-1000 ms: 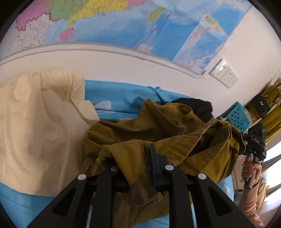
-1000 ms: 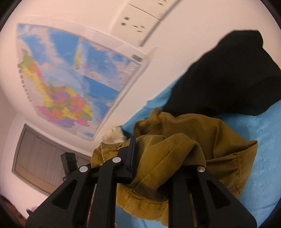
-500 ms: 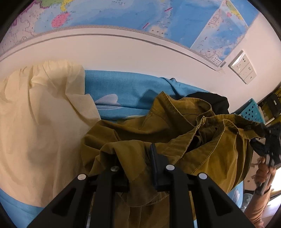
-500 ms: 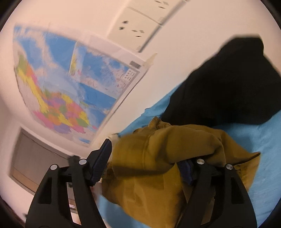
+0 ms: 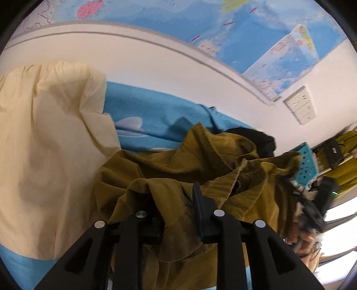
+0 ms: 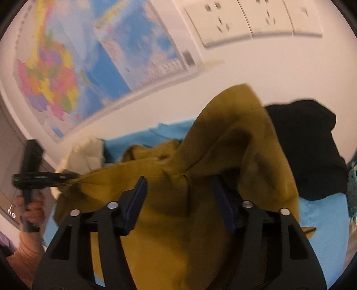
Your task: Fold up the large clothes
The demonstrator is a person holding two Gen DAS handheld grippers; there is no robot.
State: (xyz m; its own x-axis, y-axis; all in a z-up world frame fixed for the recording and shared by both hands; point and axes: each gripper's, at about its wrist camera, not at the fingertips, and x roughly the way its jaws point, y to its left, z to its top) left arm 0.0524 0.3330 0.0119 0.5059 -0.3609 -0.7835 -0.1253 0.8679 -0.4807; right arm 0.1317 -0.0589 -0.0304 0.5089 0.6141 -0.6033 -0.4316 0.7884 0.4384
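Observation:
An olive-brown garment (image 5: 200, 165) lies bunched on the blue sheet (image 5: 156, 113). My left gripper (image 5: 176, 200) has a fold of it between its fingers, with cloth draped over the left finger; its jaws are opening. In the right wrist view the same garment (image 6: 223, 138) rises in a peak in front of my right gripper (image 6: 180, 198). Those jaws stand wide and are closing, with cloth lying loose between the blue pads (image 6: 137, 200). The left gripper (image 6: 33, 176) shows at the far left, its tips in the garment's other end.
A cream cloth (image 5: 44, 156) covers the left of the bed and a black garment (image 6: 308, 147) lies to the right. The white wall with a map (image 5: 223, 26) and sockets (image 6: 245, 20) runs close behind. A teal basket (image 5: 308, 162) stands at the right.
My right gripper let go of the olive fold, spread its jaws wide, rolled and shifted sideways. The left gripper sank a little, still with cloth between its fingers.

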